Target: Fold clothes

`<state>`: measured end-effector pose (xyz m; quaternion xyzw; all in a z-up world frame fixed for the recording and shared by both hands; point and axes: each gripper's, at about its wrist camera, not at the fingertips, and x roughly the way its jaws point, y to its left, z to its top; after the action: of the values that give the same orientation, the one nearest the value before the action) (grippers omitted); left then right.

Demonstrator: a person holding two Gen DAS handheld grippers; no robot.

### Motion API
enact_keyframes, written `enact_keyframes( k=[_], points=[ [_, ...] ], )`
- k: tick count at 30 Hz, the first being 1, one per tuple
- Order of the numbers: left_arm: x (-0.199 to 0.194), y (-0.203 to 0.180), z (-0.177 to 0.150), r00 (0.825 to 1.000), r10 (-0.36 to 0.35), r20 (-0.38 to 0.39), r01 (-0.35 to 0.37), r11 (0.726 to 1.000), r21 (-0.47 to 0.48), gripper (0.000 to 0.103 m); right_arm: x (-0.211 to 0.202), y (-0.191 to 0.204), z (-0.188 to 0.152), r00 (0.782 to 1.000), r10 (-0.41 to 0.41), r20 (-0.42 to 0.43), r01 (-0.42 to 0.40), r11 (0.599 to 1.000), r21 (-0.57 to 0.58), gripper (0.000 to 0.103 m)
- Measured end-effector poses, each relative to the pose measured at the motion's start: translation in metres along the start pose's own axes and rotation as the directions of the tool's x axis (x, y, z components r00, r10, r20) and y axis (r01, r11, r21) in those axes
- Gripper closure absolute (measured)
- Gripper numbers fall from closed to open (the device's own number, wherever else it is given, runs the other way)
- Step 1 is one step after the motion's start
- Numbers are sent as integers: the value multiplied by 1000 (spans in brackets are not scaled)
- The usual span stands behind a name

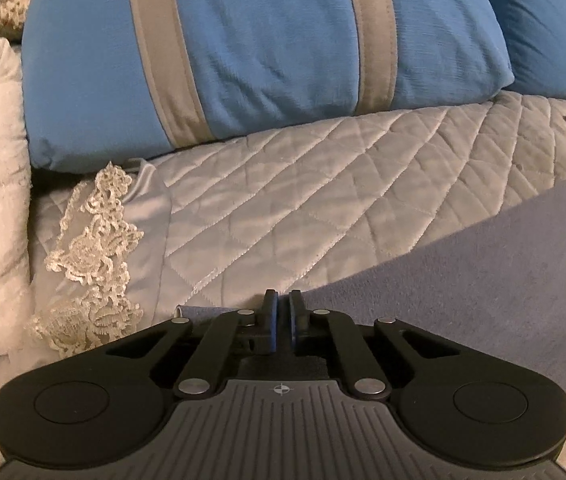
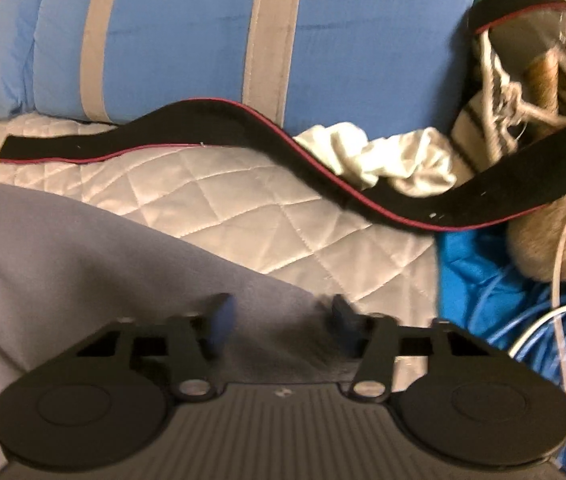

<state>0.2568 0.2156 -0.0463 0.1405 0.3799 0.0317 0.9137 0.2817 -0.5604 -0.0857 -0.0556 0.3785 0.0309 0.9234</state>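
A grey-lavender garment (image 1: 483,264) lies spread on the quilted bedspread (image 1: 323,184). My left gripper (image 1: 281,304) is shut over the garment's far edge, its fingers almost touching with the thin cloth caught between them. A small corner of the cloth shows just left of the fingers. In the right wrist view the same garment (image 2: 83,248) covers the lower left. There my right gripper (image 2: 279,312) stands over its edge, jaws apart, and cloth bunches up between them, wrinkled by the right finger (image 2: 341,312). That view is blurred.
Blue pillows with grey stripes (image 1: 267,48) line the back of the bed. A lace-trimmed cloth (image 1: 95,248) lies to the left. A black strap with red edging (image 2: 291,148), a crumpled white cloth (image 2: 395,152) and blue and white cables (image 2: 523,320) crowd the right side.
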Motion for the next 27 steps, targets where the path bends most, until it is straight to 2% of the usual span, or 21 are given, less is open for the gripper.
enact_keyframes(
  k=[1, 3, 9, 14, 20, 24, 27],
  points=[
    [-1, -1, 0, 1000, 4, 6, -4, 1000, -1, 99, 0, 0, 0, 1000, -13, 1, 13, 1000, 8, 90],
    [-4, 0, -1, 1000, 8, 21, -7, 1000, -14, 100, -4, -1, 2, 1000, -25, 6, 25, 1000, 15, 99],
    [-43, 11, -4, 991, -13, 134, 24, 996, -85, 100, -40, 0, 0, 992, -75, 104, 72, 997, 26, 100],
    [-97, 30, -18, 962, -75, 264, 115, 984, -139, 101, -92, 6, -9, 981, -70, 182, 70, 998, 3, 100],
    [-163, 44, -59, 925, -107, 365, 172, 974, -148, 101, -173, 12, -47, 954, -53, 295, 66, 997, -33, 100],
    [-195, 50, -95, 914, -117, 388, 190, 969, -155, 101, -217, 13, -87, 941, -48, 334, 69, 996, -52, 100],
    [-207, 44, -121, 925, -133, 356, 193, 972, -137, 101, -236, 15, -121, 944, -40, 327, 64, 996, -63, 100]
  ],
)
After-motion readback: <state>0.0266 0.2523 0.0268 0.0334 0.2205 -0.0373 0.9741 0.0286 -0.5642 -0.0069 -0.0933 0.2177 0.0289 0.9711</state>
